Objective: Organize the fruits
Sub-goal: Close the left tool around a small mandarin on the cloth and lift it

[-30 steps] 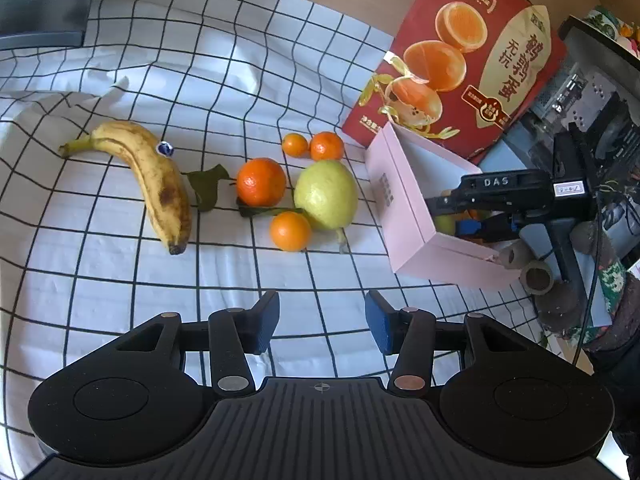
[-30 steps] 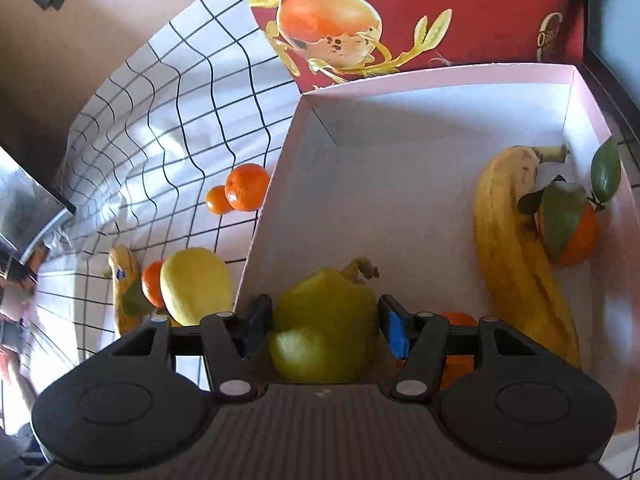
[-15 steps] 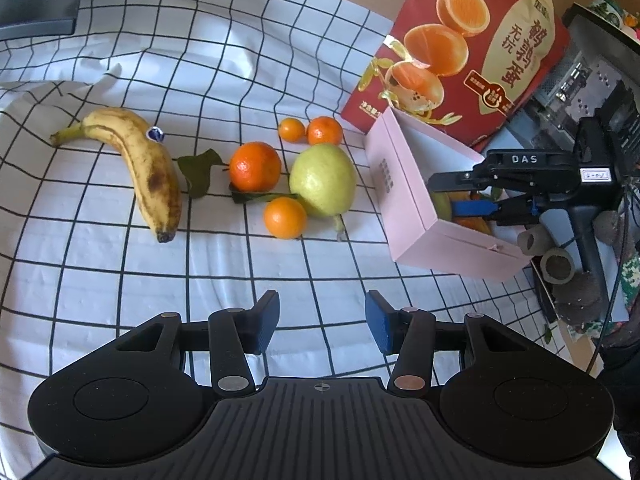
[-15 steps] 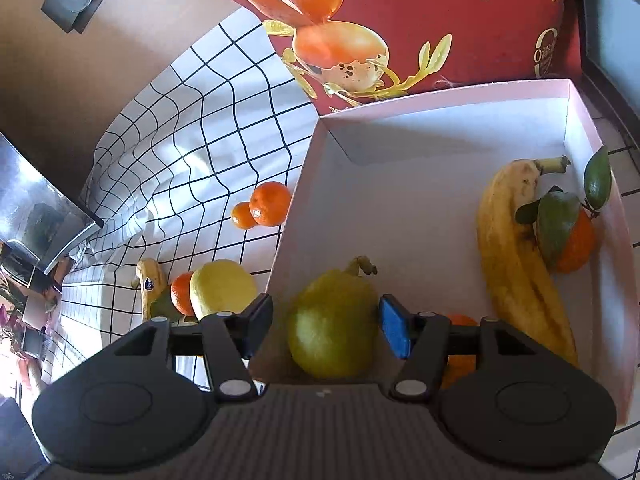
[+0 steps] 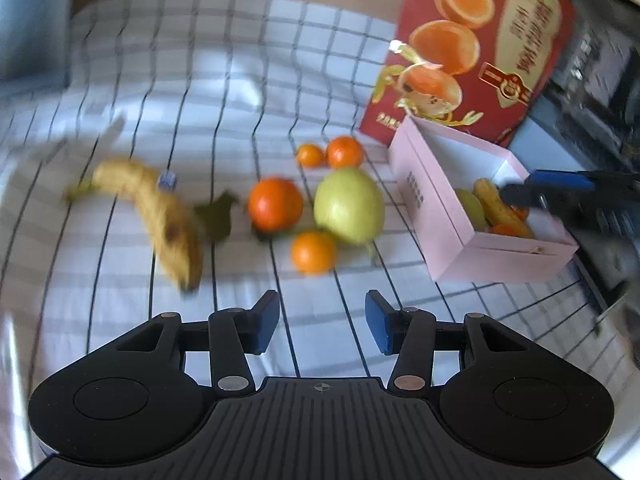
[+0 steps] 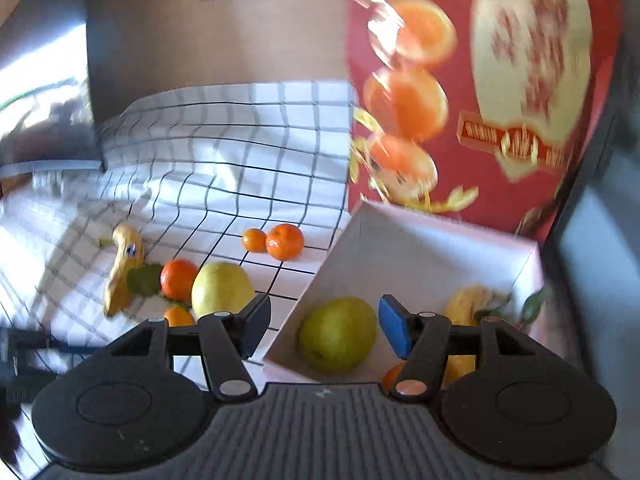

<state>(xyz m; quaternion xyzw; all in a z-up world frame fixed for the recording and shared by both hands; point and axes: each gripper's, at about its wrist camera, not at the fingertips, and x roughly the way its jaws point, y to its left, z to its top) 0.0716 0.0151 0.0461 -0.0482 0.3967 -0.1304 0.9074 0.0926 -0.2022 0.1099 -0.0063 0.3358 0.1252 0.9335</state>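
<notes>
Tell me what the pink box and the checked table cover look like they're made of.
Pink box: probably thin matte cardboard, given its flat folded walls and crisp edges. Checked cover: apparently soft woven fabric, since it wrinkles and folds; blur hides any weave.

Checked cloth (image 5: 240,60) carries banana (image 5: 160,208), oranges (image 5: 275,203), pear (image 5: 349,205), pink box (image 5: 440,216)

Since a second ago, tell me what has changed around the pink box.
The right claw let go of the pear, which now lies in the pink box, and drew up and back, open. The left claw stayed open and empty. The fruit on the checked cloth has not moved.
</notes>
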